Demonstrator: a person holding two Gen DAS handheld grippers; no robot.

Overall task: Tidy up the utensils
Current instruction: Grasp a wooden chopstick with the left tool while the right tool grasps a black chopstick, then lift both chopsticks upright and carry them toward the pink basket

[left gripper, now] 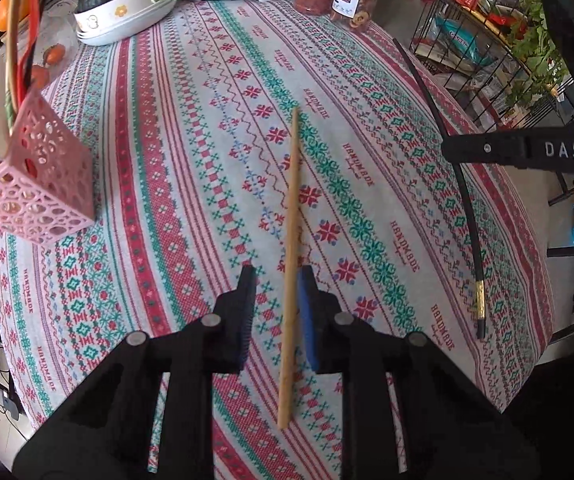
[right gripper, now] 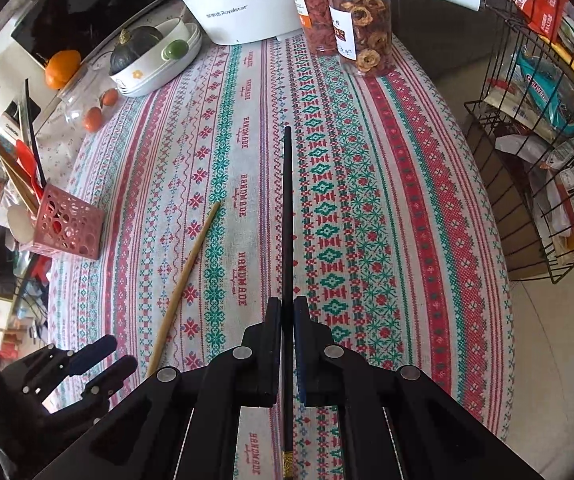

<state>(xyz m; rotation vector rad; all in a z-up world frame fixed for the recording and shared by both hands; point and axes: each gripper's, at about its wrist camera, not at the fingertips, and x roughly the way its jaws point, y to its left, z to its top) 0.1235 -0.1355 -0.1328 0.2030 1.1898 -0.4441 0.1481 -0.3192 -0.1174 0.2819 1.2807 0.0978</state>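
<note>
Black fingers of the left gripper (left gripper: 277,276) point steeply down at the tablecloth (left gripper: 191,152), and a wooden chopstick (left gripper: 291,264) runs between them, resting against the blue-padded finger with a gap to the other, so the jaws are not pinching it. Its long axis runs from the near edge of the table toward the far edge. The right gripper (right gripper: 287,312), also tilted steeply down, has its jaws pressed together on a black chopstick (right gripper: 287,208), which points straight away toward the far edge, its gold-banded end nearest the camera. A pink perforated holder (right gripper: 69,226) with utensils stands at the left edge.
</note>
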